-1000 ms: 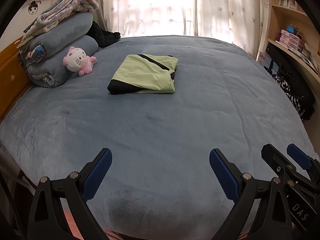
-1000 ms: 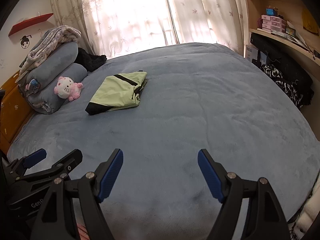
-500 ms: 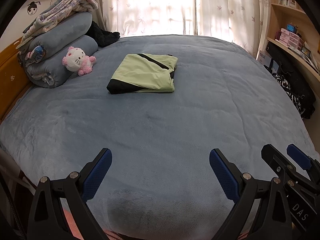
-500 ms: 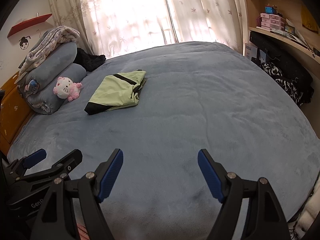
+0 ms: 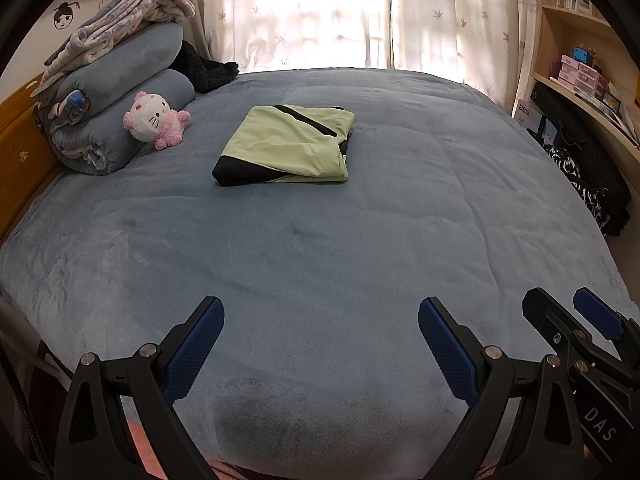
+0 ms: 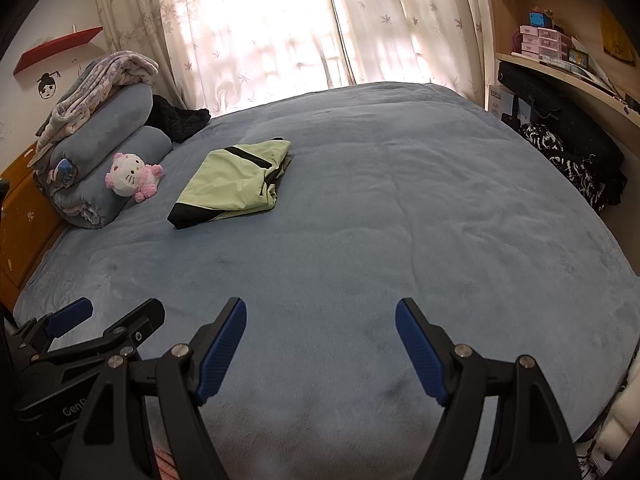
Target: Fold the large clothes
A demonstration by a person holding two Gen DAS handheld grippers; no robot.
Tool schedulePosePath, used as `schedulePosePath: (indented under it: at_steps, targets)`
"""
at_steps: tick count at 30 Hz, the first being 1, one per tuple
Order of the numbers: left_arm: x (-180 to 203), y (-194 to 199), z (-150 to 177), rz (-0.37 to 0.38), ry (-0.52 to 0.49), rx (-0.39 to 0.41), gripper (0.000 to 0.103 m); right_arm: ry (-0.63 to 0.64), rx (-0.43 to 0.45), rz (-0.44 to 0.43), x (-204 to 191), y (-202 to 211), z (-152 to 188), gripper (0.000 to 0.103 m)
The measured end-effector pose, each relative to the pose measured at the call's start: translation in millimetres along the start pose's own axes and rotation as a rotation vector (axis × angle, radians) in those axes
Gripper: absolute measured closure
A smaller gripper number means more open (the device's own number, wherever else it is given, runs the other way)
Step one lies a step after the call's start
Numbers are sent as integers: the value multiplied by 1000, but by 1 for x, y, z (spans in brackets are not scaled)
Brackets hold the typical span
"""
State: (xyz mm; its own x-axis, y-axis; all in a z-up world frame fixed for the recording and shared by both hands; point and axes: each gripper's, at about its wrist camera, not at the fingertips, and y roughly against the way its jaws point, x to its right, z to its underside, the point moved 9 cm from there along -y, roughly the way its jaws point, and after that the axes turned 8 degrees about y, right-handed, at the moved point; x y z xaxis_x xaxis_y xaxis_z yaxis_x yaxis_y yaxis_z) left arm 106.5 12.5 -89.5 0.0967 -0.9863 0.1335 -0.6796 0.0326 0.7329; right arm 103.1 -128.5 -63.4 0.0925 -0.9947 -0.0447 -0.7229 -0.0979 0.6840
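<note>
A light green garment with black trim point(image 5: 286, 145) lies folded into a flat rectangle on the blue bed cover point(image 5: 320, 248), toward the far left; it also shows in the right wrist view point(image 6: 236, 182). My left gripper point(image 5: 320, 312) is open and empty, held over the bed's near edge, far from the garment. My right gripper point(image 6: 320, 312) is open and empty beside it. Each gripper shows at the edge of the other's view: the right one point(image 5: 568, 312) and the left one point(image 6: 116, 312).
Rolled grey-blue blankets point(image 5: 120, 92) and a pink-and-white plush cat point(image 5: 154, 120) lie at the bed's left by an orange headboard point(image 5: 16, 152). A dark garment point(image 5: 204, 68) sits near the curtains point(image 5: 320, 12). Shelves and black bags point(image 5: 580, 168) line the right side.
Both views have drifted very slightly; the garment and both grippers keep their places and the jaws stay open.
</note>
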Motion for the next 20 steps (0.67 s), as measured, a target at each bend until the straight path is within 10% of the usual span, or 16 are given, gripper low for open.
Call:
schedulePosePath:
  at_steps: [20]
  targets:
    - [-6, -4, 5, -1, -4, -22, 7, -6, -11, 6, 0, -3, 8, 26]
